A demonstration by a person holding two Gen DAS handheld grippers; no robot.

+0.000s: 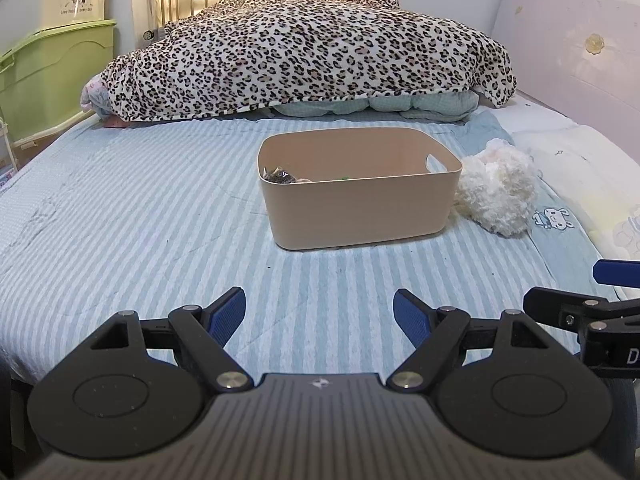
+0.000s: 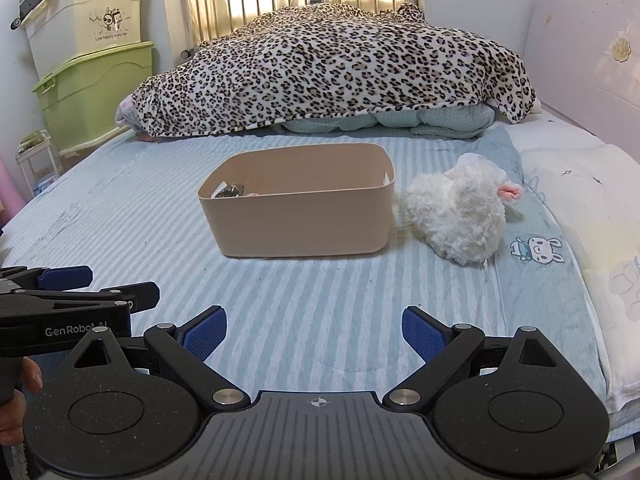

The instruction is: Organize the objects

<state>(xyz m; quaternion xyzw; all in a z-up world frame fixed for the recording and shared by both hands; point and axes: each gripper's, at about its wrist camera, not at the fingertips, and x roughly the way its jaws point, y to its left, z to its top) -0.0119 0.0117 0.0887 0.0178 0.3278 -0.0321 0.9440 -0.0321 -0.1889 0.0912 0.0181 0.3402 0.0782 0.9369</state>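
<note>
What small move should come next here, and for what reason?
Probably the right tool should reach forward and to the right toward the white plush toy. The toy lies on the bed beside the beige bin, outside it, while the bin already holds a few items. Both tools are open and empty, and the toy is on the right tool's side.
</note>
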